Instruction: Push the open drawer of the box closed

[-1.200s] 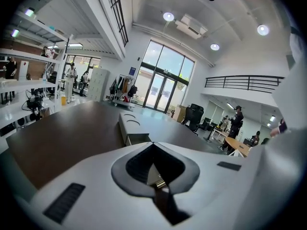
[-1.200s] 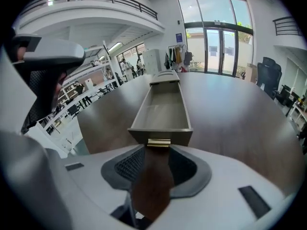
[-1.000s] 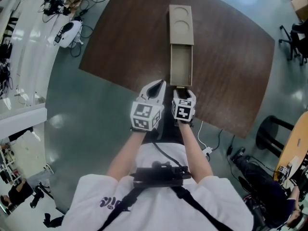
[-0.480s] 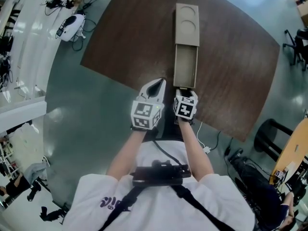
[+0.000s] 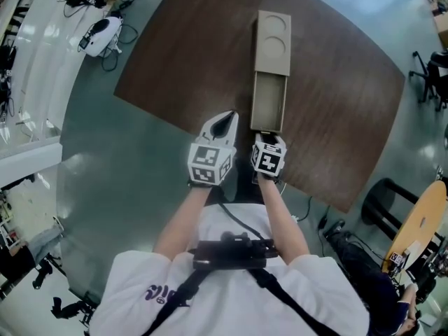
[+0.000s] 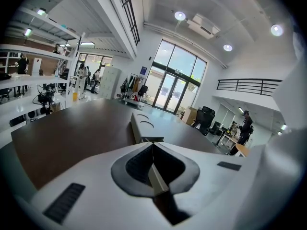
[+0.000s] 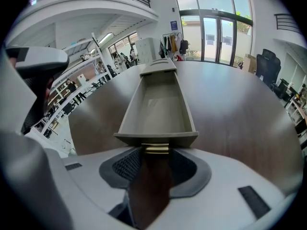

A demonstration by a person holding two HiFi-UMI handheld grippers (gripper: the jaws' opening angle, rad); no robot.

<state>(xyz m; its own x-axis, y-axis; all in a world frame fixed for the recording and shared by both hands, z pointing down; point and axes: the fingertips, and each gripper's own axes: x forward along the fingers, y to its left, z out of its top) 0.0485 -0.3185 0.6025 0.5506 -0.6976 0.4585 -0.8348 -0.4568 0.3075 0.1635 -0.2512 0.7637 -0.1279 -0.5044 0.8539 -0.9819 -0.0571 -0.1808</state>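
The box (image 5: 271, 40) lies on the brown counter (image 5: 196, 61). Its drawer (image 5: 269, 103) is drawn out of the box's near end, empty, about as long as the box. Box and drawer form one straight line, the long axis running from the box toward the person. The drawer's front panel faces them.

The right claw (image 7: 156, 152) sits at that panel, the far end of the drawer from the box. Its jaws are parted and have just been closing a little. The small brass pull (image 7: 156, 149) is at the mouth of the gap, though I see no pads biting on it. The left claw (image 6: 152, 145) hangs beside the drawer's front, off the box's line, jaws together and empty.

The push should go squarely on the panel's middle, straight along that axis toward the box. An off-line shove would likely skew the drawer or slide the box.
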